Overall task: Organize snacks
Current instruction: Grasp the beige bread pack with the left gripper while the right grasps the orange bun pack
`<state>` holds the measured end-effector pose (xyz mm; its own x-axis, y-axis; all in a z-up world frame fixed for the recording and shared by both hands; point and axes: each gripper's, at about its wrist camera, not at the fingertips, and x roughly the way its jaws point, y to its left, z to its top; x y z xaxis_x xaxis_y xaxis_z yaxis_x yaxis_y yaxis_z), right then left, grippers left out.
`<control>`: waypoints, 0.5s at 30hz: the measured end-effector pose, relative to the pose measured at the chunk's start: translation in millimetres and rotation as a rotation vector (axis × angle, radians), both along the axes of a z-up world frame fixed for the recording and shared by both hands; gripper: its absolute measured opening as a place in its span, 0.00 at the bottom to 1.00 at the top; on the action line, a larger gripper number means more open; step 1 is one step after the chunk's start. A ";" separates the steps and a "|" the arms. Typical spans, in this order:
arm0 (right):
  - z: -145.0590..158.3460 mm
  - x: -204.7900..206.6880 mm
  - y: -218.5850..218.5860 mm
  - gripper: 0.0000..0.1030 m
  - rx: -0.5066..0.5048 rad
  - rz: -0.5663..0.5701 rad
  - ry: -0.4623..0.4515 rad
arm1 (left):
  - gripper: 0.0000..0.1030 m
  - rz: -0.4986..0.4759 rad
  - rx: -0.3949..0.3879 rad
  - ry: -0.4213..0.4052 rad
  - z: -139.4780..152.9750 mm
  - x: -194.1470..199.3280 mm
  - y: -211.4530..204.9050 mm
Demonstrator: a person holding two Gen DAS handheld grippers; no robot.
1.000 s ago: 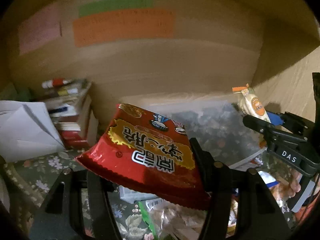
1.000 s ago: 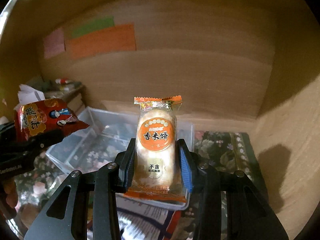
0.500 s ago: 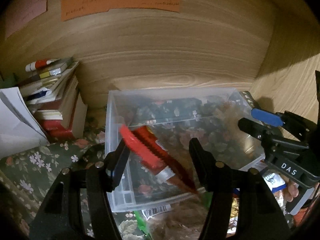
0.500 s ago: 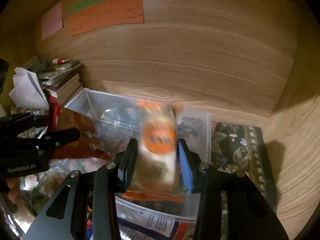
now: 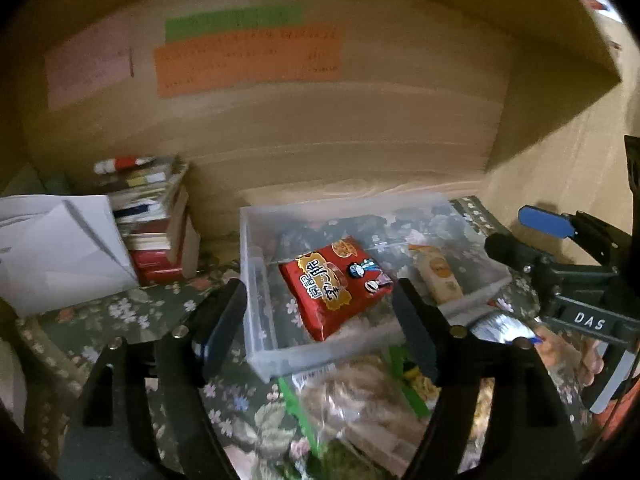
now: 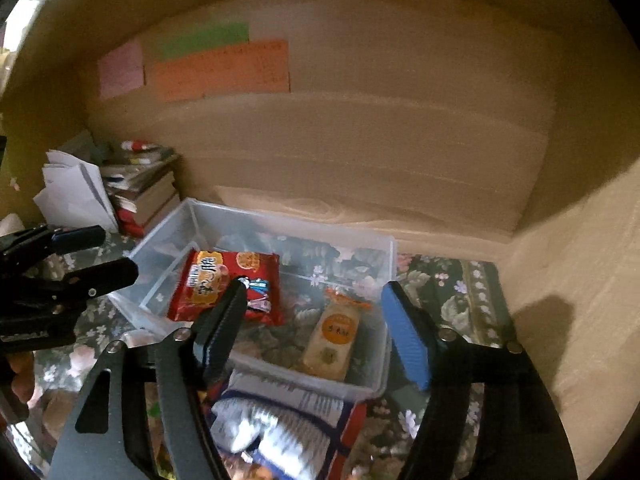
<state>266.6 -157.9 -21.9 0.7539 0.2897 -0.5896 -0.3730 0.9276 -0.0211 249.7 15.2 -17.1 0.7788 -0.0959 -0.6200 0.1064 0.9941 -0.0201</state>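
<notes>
Snacks sit in the clear bin (image 6: 384, 256): red packet (image 6: 224, 284) at its 9 o'clock, rice cracker pack (image 6: 334, 334) at 4. Both look light, crinkly and crushable, so I'd pinch a sealed end seam. My left hand-held gripper (image 5: 320, 312) and right hand-held gripper (image 6: 312, 320) gape wide, empty

Left hand-held gripper (image 5: 320, 312) and right hand-held gripper (image 6: 316, 320) gape (both empty).
</notes>
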 end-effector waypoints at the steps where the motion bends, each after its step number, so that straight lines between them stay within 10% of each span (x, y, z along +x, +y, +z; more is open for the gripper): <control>1: 1.3 -3.1 -0.2 0.67 0.003 0.001 -0.006 | 0.79 0.000 0.005 -0.011 2.1 -7.4 -0.2; 15: -11.0 -75.3 -43.2 0.73 0.065 -0.062 -0.019 | 0.90 0.005 -0.028 0.022 -27.0 -81.8 10.9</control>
